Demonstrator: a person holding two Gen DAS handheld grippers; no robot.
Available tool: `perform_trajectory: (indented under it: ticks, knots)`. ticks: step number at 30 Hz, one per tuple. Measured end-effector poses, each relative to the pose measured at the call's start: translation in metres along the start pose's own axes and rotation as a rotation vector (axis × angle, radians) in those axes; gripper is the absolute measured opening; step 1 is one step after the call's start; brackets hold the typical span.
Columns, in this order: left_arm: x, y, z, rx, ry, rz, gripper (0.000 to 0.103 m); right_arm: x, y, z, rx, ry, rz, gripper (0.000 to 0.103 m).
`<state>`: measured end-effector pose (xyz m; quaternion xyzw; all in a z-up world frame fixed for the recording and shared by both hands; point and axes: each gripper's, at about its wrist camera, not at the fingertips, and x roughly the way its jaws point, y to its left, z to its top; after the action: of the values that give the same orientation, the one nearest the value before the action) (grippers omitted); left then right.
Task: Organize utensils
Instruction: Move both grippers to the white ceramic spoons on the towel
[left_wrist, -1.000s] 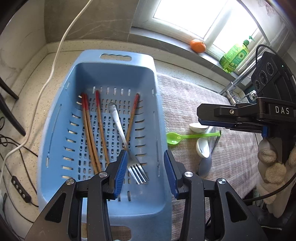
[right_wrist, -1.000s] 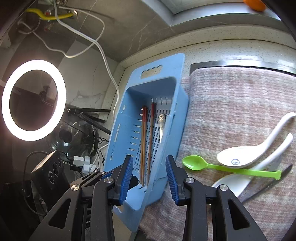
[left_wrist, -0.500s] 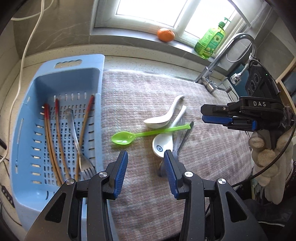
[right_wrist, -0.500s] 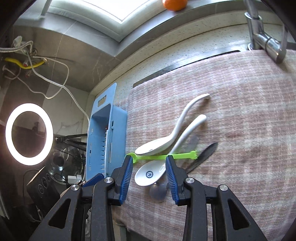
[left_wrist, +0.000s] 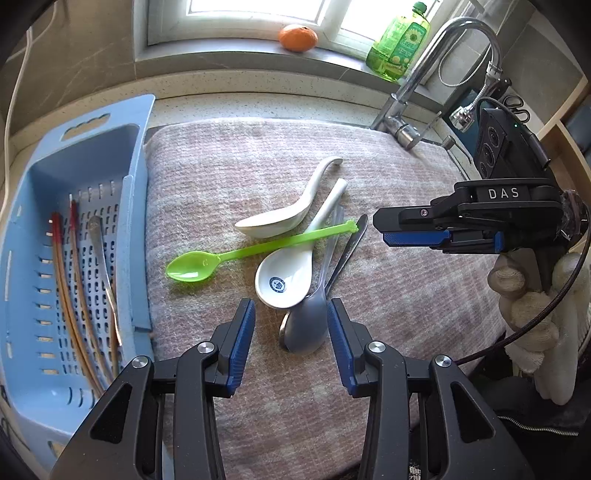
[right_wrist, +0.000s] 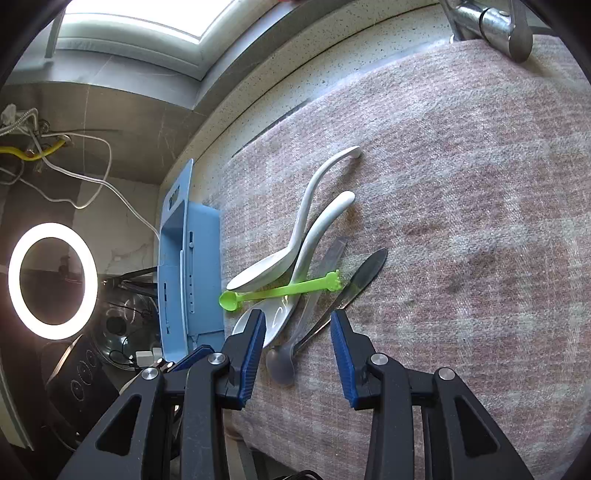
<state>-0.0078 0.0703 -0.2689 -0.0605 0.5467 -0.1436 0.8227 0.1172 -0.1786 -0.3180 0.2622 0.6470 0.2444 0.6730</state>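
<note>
Left claw (left_wrist: 291, 332): released, empty, above the grey spoon (left_wrist: 306, 328).
Right claw (right_wrist: 298, 343): released, empty.
Utensils: heaped on the towel (left_wrist: 406, 295), beside the blue basket (left_wrist: 22, 229).
Advice: take the top green spoon (left_wrist: 229, 256) first.

Right tool (right_wrist: 297, 349) hangs open and empty over the towel (right_wrist: 461, 192). Translucent spoon (right_wrist: 284, 360) bowl sits between its fingers. Green spoon (right_wrist: 277, 292) crosses two white spoons (right_wrist: 306, 214) at 12 o'clock. Blue basket (right_wrist: 188, 280) at 10 o'clock, ring light (right_wrist: 51, 280) at 9.
</note>
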Motion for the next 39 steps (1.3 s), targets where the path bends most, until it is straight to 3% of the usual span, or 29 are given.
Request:
perform_trajectory:
  ticks: [19,31,39]
  knots:
    - [0.03,-0.014,-0.006,0.053,0.078,-0.013,0.039,0.025,-0.011,-0.008,0.036,0.058,-0.03,0.034]
    - [0.027,-0.003,-0.004,0.033,0.061,0.017,0.039,0.02,0.004,0.001,0.001,0.046,0.001,0.034]
    - [0.001,0.003,0.001,0.033,0.016,0.012,0.039,0.006,0.012,0.013,-0.005,-0.001,0.031,0.034]
